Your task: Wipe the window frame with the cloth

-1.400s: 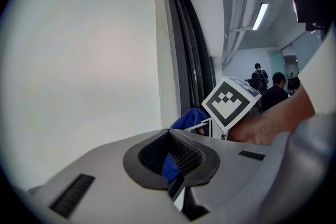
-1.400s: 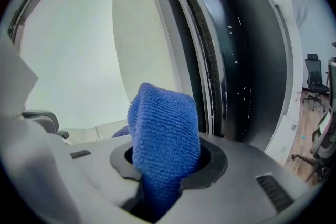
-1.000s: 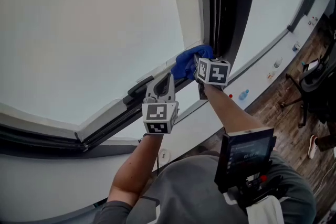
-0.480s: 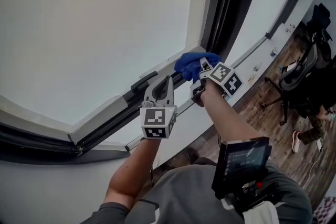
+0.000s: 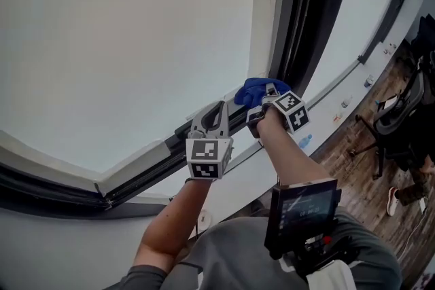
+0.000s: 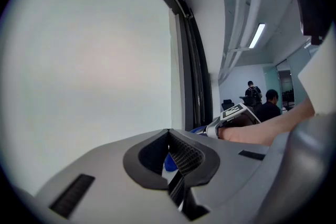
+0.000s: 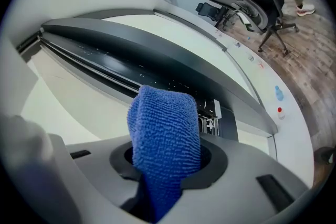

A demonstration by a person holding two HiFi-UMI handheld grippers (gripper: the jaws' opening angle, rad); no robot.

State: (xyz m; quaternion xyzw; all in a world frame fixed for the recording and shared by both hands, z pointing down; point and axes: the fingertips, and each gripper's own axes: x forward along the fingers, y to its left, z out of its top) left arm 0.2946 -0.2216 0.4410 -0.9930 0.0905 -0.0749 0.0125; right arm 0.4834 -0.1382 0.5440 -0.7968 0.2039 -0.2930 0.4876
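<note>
Blue microfibre cloth (image 7: 165,139) at work: I have it pinched in the right gripper (image 7: 167,168), jaws clamped on its fold so that a padded end juts forward to meet the dark metal window frame (image 5: 146,151). In the head view the cloth sits in the corner where the bottom rail meets the upright. The left gripper (image 5: 215,112), at 8 o'clock from the cloth, has its jaws drawn together on nothing. It hangs just beside the rail, I judge, to stay out of the wiping path. The wipe looks under way.
</note>
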